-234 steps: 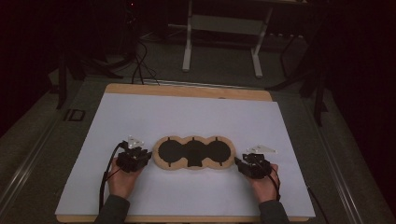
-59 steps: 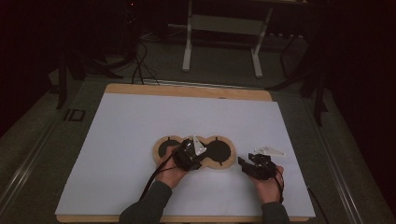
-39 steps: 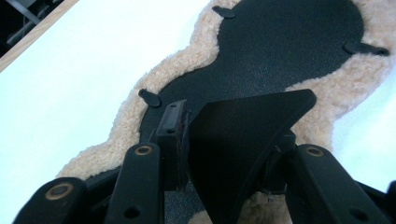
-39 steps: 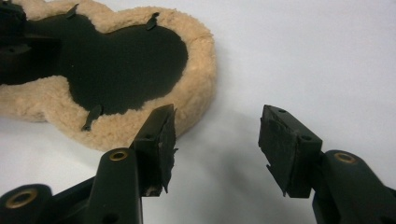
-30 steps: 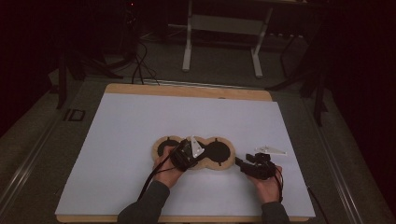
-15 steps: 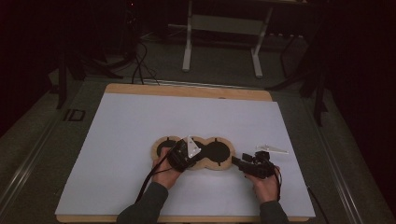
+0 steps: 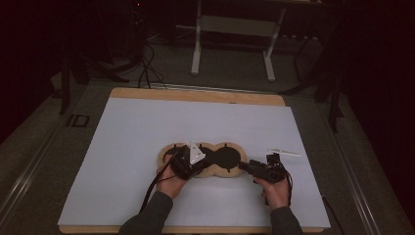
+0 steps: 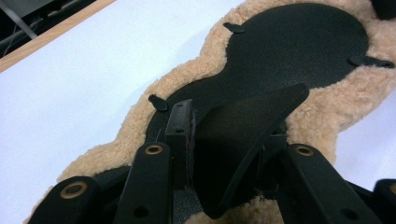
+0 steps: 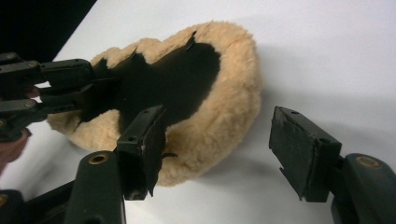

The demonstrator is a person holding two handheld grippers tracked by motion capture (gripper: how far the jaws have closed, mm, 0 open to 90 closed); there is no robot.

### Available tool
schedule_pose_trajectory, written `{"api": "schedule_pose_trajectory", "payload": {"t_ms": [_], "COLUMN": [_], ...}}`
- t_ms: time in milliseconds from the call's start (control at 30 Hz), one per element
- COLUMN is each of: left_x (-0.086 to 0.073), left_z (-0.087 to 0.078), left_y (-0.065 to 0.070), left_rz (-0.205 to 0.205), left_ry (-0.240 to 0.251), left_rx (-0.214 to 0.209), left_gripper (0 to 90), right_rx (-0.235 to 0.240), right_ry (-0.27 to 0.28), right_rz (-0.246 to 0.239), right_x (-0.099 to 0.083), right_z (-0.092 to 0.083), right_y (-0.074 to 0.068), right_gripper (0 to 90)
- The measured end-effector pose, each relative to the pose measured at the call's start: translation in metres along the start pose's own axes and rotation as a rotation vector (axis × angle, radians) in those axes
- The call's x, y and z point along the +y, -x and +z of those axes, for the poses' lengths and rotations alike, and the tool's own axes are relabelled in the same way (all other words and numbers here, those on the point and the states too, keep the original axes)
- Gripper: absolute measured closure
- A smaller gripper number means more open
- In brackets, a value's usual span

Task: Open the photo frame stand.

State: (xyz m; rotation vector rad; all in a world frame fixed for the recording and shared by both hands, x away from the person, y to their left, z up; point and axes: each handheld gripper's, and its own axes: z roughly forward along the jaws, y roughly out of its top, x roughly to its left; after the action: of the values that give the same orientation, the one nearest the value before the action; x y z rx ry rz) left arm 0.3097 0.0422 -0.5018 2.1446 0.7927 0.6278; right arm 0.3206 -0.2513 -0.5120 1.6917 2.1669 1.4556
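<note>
A three-lobed tan fleece pad [image 7: 235, 173] with a black lining [image 7: 226, 157] lies on the white sheet. My left gripper [image 7: 198, 164] is over its left and middle lobes. In the left gripper view it [image 8: 229, 126] is shut on a lifted, bowed flap of the black lining [image 8: 243, 116]. My right gripper [image 7: 243, 166] sits at the pad's right end. Its jaws [image 9: 217, 135] have just been opening and stand open, the fleece rim [image 9: 224, 121] lying between them and touching neither pad. The left gripper [image 9: 70, 88] shows at the far side of the pad.
A white sheet [image 7: 147, 127] covers a wooden board [image 7: 195, 94]. A thin white strip [image 7: 285, 152] lies just beyond the right hand. A metal table frame [image 7: 230, 44] and cables [image 7: 147, 63] stand on the dark floor behind.
Since the oldest frame my left gripper went from the pad's left end to over its lobes. In the last second the right gripper edged left to the pad's right end.
</note>
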Motion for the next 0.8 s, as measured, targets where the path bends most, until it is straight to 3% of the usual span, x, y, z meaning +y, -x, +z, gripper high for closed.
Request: {"api": "schedule_pose_trajectory", "payload": {"t_ms": [167, 500, 800], "left_x": [-0.002, -0.006, -0.010], "left_z": [-0.002, -0.005, -0.005], "left_y": [0.000, 0.000, 0.003], "left_rz": [-0.004, -0.012, 0.004], "left_ry": [0.012, 0.036, 0.037], "left_rx": [0.000, -0.002, 0.005], "left_gripper": [66.8, 66.5, 66.2], "right_rx": [0.017, 0.062, 0.076], "right_ry": [-0.032, -0.108, -0.174], "right_rz": [0.011, 0.083, 0.105], "right_x": [0.005, 0.017, 0.020], "right_z": [0.008, 0.025, 0.030], "right_y": [-0.003, -0.002, -0.001], "right_gripper": [35.5, 34.7, 34.5]}}
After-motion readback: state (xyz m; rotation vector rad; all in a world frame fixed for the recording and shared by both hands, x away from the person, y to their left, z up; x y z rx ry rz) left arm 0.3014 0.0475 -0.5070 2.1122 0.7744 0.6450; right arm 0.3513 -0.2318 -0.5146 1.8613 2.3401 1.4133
